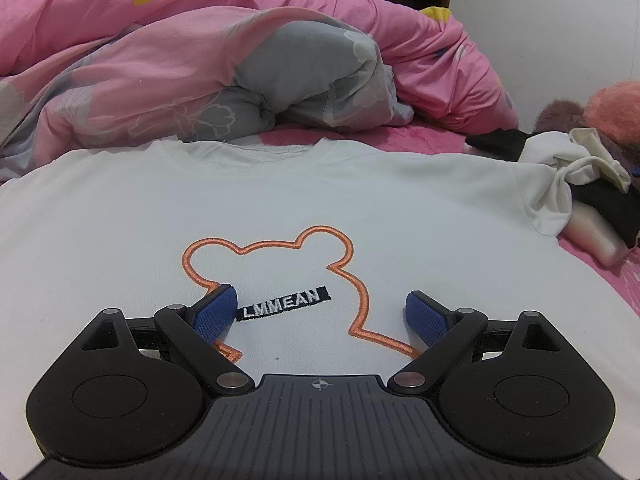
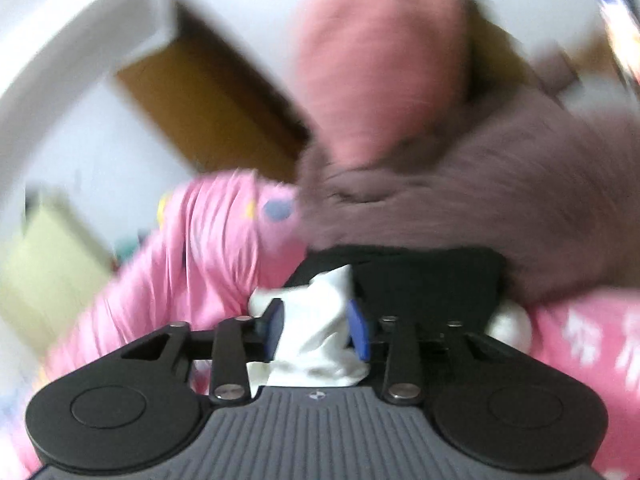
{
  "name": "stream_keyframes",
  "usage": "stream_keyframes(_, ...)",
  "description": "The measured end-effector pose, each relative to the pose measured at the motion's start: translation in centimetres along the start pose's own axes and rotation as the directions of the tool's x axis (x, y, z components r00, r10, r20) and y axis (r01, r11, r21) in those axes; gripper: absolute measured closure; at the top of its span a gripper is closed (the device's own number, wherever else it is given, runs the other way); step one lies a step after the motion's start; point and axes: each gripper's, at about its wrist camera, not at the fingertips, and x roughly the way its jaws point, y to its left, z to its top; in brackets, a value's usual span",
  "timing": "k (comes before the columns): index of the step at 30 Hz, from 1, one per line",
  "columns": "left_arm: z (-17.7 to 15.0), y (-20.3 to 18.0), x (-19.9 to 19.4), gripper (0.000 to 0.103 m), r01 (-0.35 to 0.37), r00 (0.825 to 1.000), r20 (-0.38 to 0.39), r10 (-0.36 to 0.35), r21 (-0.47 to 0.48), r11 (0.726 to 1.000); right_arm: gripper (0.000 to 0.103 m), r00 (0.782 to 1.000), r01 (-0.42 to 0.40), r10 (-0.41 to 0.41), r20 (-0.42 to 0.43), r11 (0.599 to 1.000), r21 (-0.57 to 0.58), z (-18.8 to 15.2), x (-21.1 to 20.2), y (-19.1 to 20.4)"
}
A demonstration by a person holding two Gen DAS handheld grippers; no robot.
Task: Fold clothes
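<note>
A white T-shirt (image 1: 280,208) with an orange bear outline and a black "LMMEAN" label (image 1: 282,305) lies flat, front up, on the bed. My left gripper (image 1: 320,296) hovers low over its chest, open wide, with nothing between the blue pads (image 1: 216,312). The shirt's right sleeve (image 1: 540,200) is bunched beside a crumpled white cloth (image 1: 580,160). The right wrist view is blurred. There my right gripper (image 2: 316,308) stands partly open with a bunch of white cloth (image 2: 316,332) loose between its pads, in front of a black garment (image 2: 432,276).
A rumpled pink and grey quilt (image 1: 200,80) is heaped behind the shirt's collar. At the right lie a black garment (image 1: 600,200), a brown fuzzy item (image 2: 480,200) and a pink fuzzy one (image 1: 612,108). Pink bedsheet (image 1: 600,276) shows beside the shirt. A white wall rises behind.
</note>
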Motion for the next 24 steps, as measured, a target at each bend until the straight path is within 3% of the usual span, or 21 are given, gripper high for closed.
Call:
stream_keyframes(3,0.0,0.0,0.0,0.011,0.001,1.0,0.0,-0.001,-0.001,1.0,0.055,0.996,0.081,-0.085,0.001,0.951,-0.298,-1.5,0.6,4.8)
stream_keyframes(6,0.0,0.0,0.0,0.011,0.002,1.0,0.001,-0.002,-0.003,1.0,0.054,0.982,0.18,-0.178,0.054,0.837,-0.517,-3.5,1.7,8.4)
stream_keyframes(8,0.0,0.1,0.0,0.011,0.003,1.0,0.001,-0.003,-0.004,1.0,0.054,0.969,0.235,-0.23,0.086,0.766,-0.598,-4.3,3.0,9.8)
stream_keyframes(11,0.0,0.1,0.0,0.011,0.005,1.0,0.001,-0.005,-0.005,1.0,0.056,0.957,0.261,-0.28,0.075,0.722,-0.64,-4.8,5.0,10.4)
stream_keyframes(13,0.0,0.1,0.0,0.011,0.005,1.0,0.001,-0.005,-0.006,1.0,0.066,0.953,0.269,-0.298,0.057,0.744,-0.611,-4.3,5.7,10.0)
stream_keyframes(18,0.0,0.1,0.0,0.011,0.005,1.0,0.001,-0.005,-0.006,1.0,0.094,0.973,0.221,-0.231,0.025,0.886,-0.407,-1.9,4.9,7.8)
stream_keyframes(24,0.0,0.1,0.0,0.011,0.005,1.0,0.001,-0.005,-0.006,1.0,0.097,0.985,0.165,-0.15,0.079,0.956,-0.242,1.2,2.1,6.5)
